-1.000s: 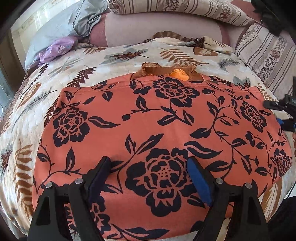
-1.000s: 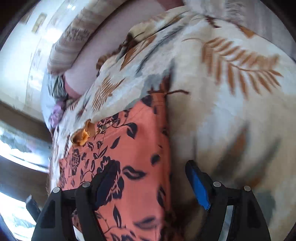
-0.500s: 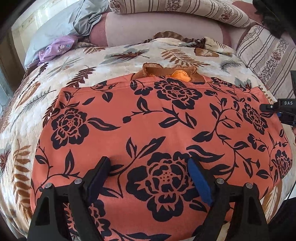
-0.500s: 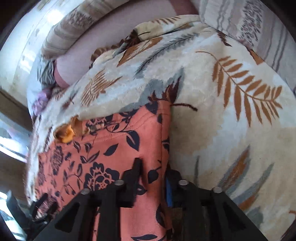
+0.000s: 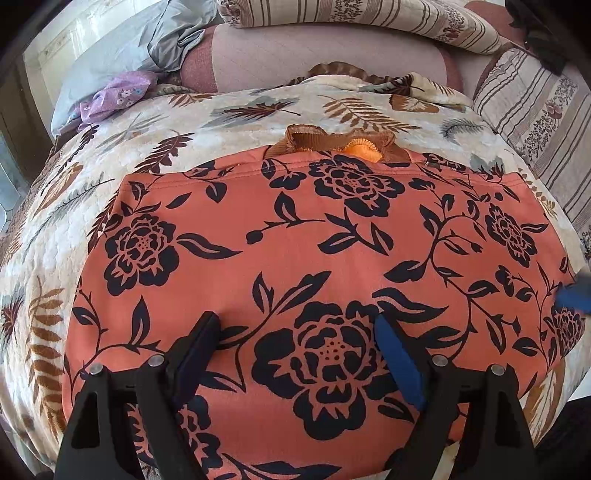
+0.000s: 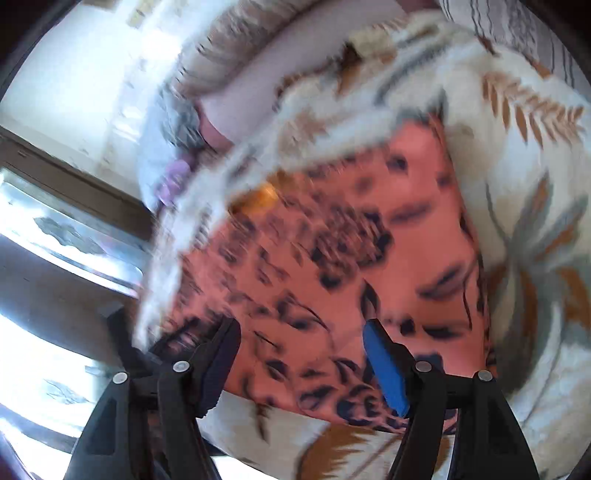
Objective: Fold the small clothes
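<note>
**Floral garment flat on the bed, both sets of fingers spread**

Far left, left wrist view: grey-blue pillow (image 5: 122,55) against the wall, a crumpled lilac cloth (image 5: 114,96) just below it. A striped quilt (image 5: 362,18) lies rolled along the head of the bed.

Bedspread (image 5: 240,110), cream with brown and grey leaves, covers the bed. On it, centre, the orange garment (image 5: 295,243) with black flower print lies spread flat, far hem straight. A brown ribbed collar (image 5: 306,137) with a bright orange lining sticks out from under its far edge.

Left gripper (image 5: 295,343) low over the near part of the garment, fingers spread wide, a large black flower showing between them. Whether the tips touch the cloth I cannot tell.

Right edge of the same view: a blurred blue pad only, over the garment's right side.

Right wrist view, heavily motion-blurred: right gripper (image 6: 301,343) over the garment's near right portion, with the garment's right edge and bedspread beyond. Its fingers have just been opening and now stand apart. Cloth lies below the gap; nothing pinched.
</note>
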`<action>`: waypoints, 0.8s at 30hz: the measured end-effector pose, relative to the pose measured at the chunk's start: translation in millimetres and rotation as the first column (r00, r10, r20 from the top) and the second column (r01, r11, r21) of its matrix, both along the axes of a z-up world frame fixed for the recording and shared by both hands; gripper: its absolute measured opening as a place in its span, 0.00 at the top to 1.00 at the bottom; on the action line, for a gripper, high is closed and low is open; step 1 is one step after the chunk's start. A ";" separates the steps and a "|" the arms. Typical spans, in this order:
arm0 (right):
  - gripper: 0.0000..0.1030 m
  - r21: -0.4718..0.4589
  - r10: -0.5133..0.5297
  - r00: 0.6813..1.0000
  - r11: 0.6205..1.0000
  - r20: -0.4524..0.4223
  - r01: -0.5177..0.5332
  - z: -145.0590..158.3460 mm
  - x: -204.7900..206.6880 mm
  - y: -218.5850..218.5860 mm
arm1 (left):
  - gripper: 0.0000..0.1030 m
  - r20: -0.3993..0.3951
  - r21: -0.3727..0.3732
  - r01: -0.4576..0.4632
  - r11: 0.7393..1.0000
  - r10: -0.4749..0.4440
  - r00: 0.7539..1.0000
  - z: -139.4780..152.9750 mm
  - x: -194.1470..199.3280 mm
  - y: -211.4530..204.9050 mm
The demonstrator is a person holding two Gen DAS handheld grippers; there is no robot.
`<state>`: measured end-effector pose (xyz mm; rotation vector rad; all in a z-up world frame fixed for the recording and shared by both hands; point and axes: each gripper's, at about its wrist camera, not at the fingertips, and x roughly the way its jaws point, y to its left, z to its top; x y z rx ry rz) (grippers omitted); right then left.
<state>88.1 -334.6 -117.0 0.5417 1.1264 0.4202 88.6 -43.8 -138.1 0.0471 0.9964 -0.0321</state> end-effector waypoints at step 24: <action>0.22 0.195 -0.357 0.927 0.907 -0.116 0.373 -30.8 -92.4 -38.3 | 0.16 0.077 0.077 -0.008 0.997 0.002 0.997 37.2 -43.8 -4.5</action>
